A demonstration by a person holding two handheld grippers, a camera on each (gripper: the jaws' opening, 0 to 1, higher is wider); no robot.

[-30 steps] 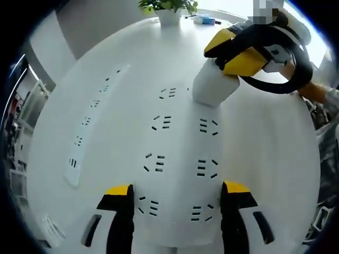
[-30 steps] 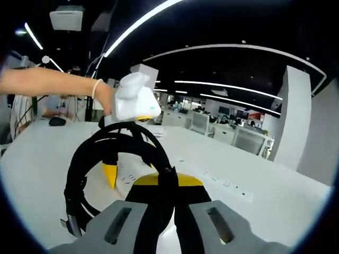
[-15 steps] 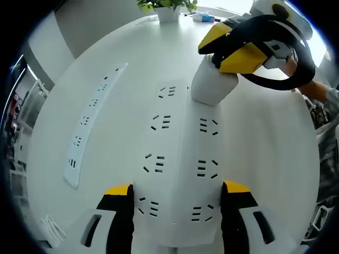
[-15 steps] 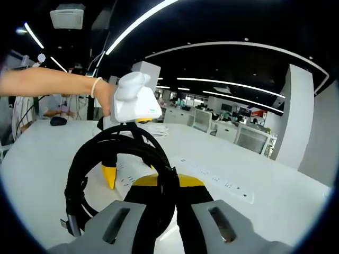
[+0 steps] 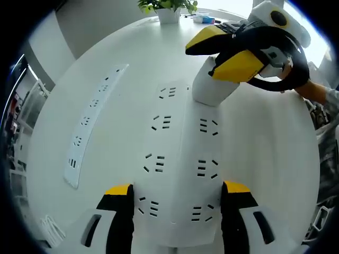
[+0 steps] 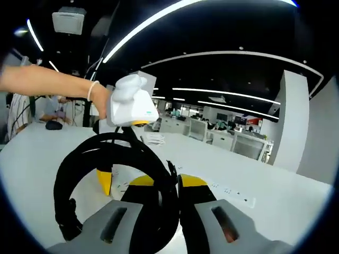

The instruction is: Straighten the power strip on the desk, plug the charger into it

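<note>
Straddling the near end of the wide white power strip (image 5: 177,164) at lower centre of the left gripper view, left gripper (image 5: 177,198) with yellow-tipped jaws spread apart on either side of it, whether pressing its edges impossible to tell. Held at upper right of that view, right gripper (image 5: 225,55) closed on the white charger (image 5: 212,90), whose base sits on the strip's far end, black coiled cable (image 5: 278,58) looped beside it; in the right gripper view, jaws pinched together at lower centre around the cable coil (image 6: 106,185). Lying at left of the left gripper view on the white desk (image 5: 265,148), a second, slim power strip (image 5: 90,124), well apart, with a potted plant (image 5: 168,9) at top centre.
</note>
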